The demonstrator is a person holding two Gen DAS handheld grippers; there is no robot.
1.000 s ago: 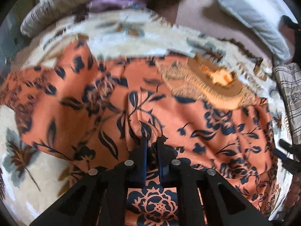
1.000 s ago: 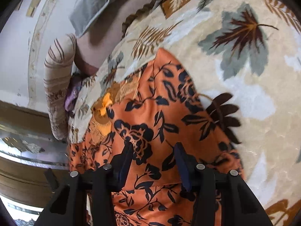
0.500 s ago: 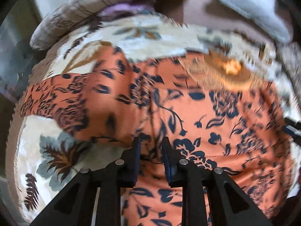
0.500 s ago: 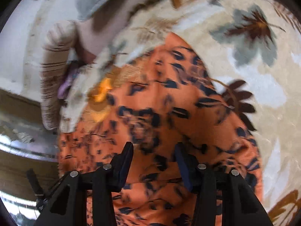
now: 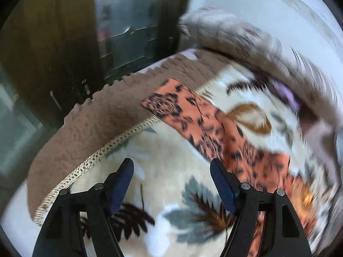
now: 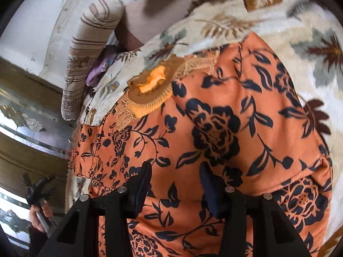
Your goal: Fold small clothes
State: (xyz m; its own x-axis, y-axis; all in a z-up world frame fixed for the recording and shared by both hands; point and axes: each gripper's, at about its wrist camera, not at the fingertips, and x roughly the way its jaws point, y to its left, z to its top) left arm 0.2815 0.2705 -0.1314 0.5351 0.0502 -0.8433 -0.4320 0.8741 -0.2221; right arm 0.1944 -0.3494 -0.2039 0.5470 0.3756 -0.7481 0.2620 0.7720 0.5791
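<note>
Across a bed spread with a cream blanket printed with grey and brown leaves lies the orange garment, patterned with dark navy flowers and vines, spread out with a gold embroidered neckline towards the striped pillow at the far end. Seen from the right wrist, the right gripper hangs just above the lower part of the garment with its jaws partly apart; no fold of cloth is pinched between the fingers, and whether the tips touch the fabric cannot be told. At the lower left edge of that view a hand holds the other black tool off the side of the bed. The left wrist view is blurred with motion. There the left gripper has its jaws opening, with nothing between them, only the cream blanket below. One sleeve end of the orange garment stretches diagonally beyond the right finger, reaching over the blanket's braided edge onto a brown fleecy cover. Beyond the bed's edge stand dark wooden furniture and a pale wall, too smeared to make out further. A scrap of purple cloth peeks out beside the pillow.
</note>
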